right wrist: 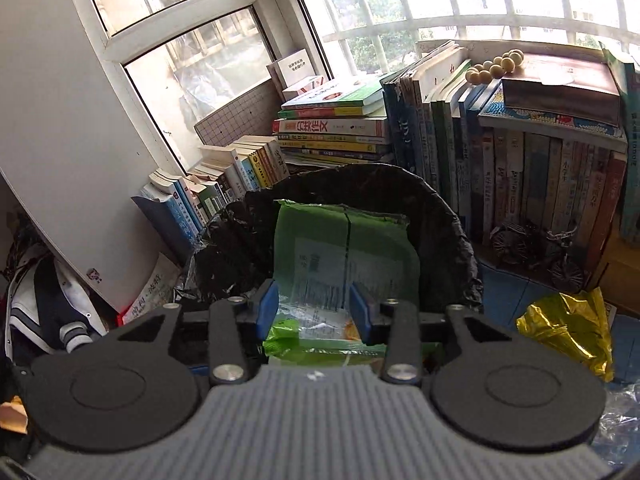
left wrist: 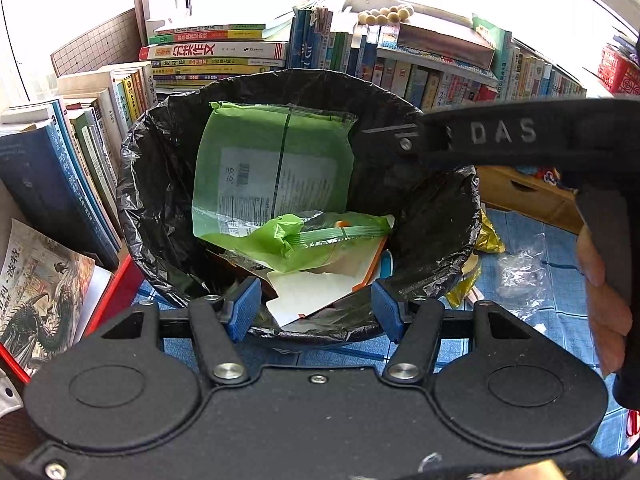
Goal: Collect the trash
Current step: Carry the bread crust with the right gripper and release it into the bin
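A bin with a black liner (left wrist: pixel 160 184) stands in front of both grippers. Inside it a large green wrapper (left wrist: pixel 272 168) leans on the far wall, above a smaller crumpled green bag (left wrist: pixel 304 244) and a white card (left wrist: pixel 312 292). My left gripper (left wrist: pixel 315 308) hangs open at the bin's near rim, holding nothing. From the right, the right gripper's black body (left wrist: pixel 500 136) reaches over the bin. In the right wrist view my right gripper (right wrist: pixel 314 312) is open over the bin (right wrist: pixel 440 240), the green wrapper (right wrist: pixel 344 248) showing past its pads, nothing clamped.
A gold wrapper (right wrist: pixel 568 328) and a clear plastic wrapper (left wrist: pixel 520 272) lie on the blue surface right of the bin. Rows and stacks of books (left wrist: pixel 216 52) crowd behind and left. A small metal bicycle model (right wrist: pixel 536 248) stands by the books. A hand (left wrist: pixel 600 280) grips the right handle.
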Demonstrator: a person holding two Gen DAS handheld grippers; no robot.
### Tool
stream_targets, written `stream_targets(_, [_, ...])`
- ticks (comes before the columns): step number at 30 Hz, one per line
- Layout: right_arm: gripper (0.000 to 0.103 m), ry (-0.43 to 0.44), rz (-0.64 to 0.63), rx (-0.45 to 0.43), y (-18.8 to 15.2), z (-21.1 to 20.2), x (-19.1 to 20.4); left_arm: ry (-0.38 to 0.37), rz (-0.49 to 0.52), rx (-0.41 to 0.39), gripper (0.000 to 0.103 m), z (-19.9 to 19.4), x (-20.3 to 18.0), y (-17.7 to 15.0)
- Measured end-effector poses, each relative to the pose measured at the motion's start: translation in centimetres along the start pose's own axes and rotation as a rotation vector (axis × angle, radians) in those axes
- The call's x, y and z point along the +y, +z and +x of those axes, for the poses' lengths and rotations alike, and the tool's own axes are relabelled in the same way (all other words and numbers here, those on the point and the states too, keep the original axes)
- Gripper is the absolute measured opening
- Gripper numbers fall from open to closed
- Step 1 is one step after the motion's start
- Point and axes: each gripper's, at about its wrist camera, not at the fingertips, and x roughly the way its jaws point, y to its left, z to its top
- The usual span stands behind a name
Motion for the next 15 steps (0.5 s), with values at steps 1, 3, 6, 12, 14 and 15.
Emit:
stream_targets(1, [0.057, -0.016, -0.01, 0.003, -0.1, -0.1, 0.1, 0.0, 0.001, 0.0, 0.059, 0.0, 0.0, 0.0])
stream_targets(3, [0.057, -0.043, -0.028, 0.008, -0.2, -0.5, 0.1, -0.001, 0.003, 0.0, 0.059, 0.0, 0.0, 0.0])
stream_targets(6, [0.058, -0.077, -0.044, 0.01, -0.4, -1.0, 0.0, -0.001, 0.006, 0.002, 0.059, 0.0, 0.0, 0.0])
stream_targets(12, [0.059, -0.124, -0.033, 0.017, -1.2, -2.0, -1.0, 0.008, 0.013, 0.005, 0.059, 0.0, -0.2, 0.0])
stream_targets(14, [0.059, -0.139, -0.022, 0.019, -1.4, -2.3, -1.5, 0.013, 0.019, 0.007, 0.059, 0.0, -0.3, 0.0])
stream_targets(15, [0.059, -0.145, -0.015, 0.018, -1.6, -2.5, -1.8, 0.014, 0.02, 0.007, 0.059, 0.0, -0.4, 0.0])
